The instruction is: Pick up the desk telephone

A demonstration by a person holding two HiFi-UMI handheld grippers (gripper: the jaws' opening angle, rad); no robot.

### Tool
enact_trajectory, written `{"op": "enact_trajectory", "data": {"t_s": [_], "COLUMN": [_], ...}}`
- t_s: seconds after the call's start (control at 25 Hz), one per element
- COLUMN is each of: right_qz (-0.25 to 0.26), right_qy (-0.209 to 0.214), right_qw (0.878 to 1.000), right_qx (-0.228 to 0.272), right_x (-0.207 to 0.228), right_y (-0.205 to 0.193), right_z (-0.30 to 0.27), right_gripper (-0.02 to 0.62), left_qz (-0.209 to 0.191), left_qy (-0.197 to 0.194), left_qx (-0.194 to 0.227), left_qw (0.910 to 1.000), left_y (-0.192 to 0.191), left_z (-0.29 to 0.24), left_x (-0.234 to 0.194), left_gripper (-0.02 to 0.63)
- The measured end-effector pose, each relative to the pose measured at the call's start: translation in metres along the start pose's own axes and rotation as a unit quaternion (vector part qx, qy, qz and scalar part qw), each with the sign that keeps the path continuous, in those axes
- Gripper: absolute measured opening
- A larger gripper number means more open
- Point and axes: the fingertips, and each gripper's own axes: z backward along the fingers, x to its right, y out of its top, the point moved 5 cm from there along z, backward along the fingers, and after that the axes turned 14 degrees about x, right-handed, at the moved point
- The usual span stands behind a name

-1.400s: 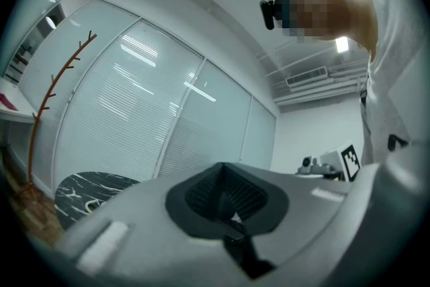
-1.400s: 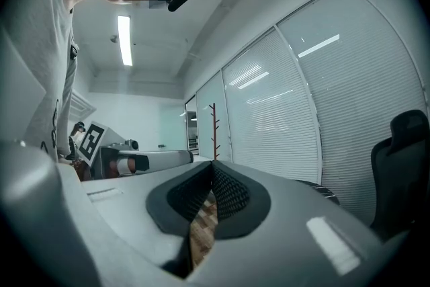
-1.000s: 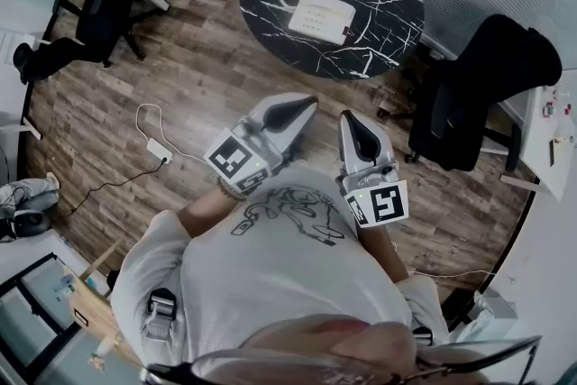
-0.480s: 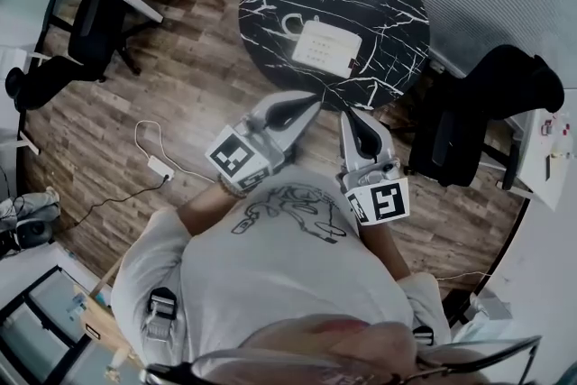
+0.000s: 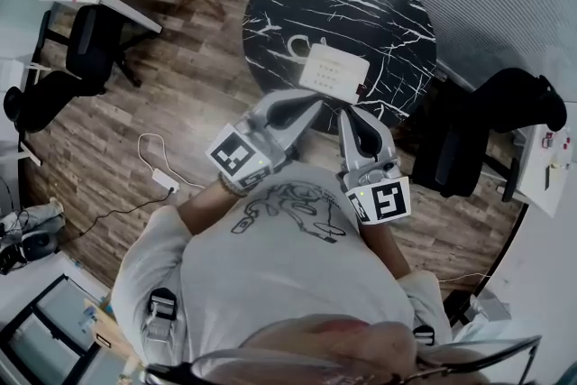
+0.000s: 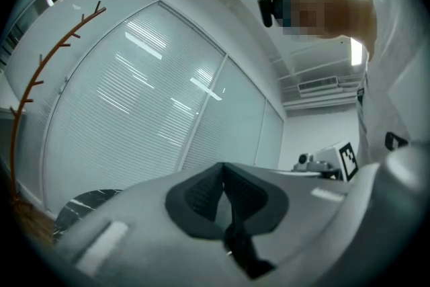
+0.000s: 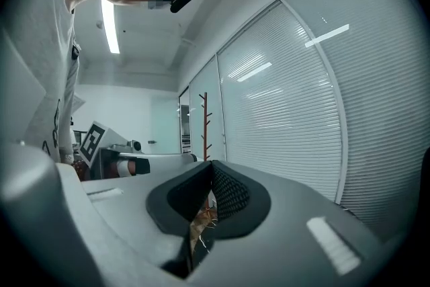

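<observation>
Two claws, both mine: left gripper [image 5: 309, 101] and right gripper [image 5: 348, 116], side by side ahead of my chest. The jaws of each are closed pad to pad, with nothing gripped.

One white desk telephone [image 5: 335, 72] lies on the one round black marble table [image 5: 397, 4]. It sits toward the table's near edge, just beyond both tips and apart from them. One white cord [image 5: 293, 45] loops at its left.

Dark chairs [image 5: 478, 131] stand left and right; their number is hard to make out. The left gripper view shows only a sliver of the table. My torso hides the nearest floor.
</observation>
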Motion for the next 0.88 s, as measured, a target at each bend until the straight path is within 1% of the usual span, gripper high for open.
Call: {"op": "enact_trajectory", "data": {"t_s": [0.2, 0.36, 0.68, 0.88], "right_qz": [0.002, -0.004, -0.010, -0.022], "right_qy": [-0.005, -0.008, -0.024, -0.017], "right_qw": [1.000, 1.000, 0.999, 0.999], "right_qx": [-0.005, -0.010, -0.033, -0.028], "right_x": [0.008, 0.016, 0.044, 0.059], "right_y": [-0.008, -0.014, -0.029, -0.031], "right_z": [-0.026, -0.036, -0.037, -0.030], "right_gripper": [0.006, 0.006, 0.006, 0.006], "left_qz": [0.004, 0.008, 0.024, 0.021], "left_qy": [-0.005, -0.003, 0.006, 0.017], "left_qx": [-0.005, -0.011, -0.031, -0.051], "left_qw": [1.0000, 0.9999, 0.9992, 0.9984], "left_y": [0.001, -0.003, -0.024, -0.042], "left_z": [-0.006, -0.012, -0.029, -0.041], "left_x": [-0.027, -0.042, -0.056, -0.058], "left_gripper": [0.002, 0.003, 0.003, 0.003]}}
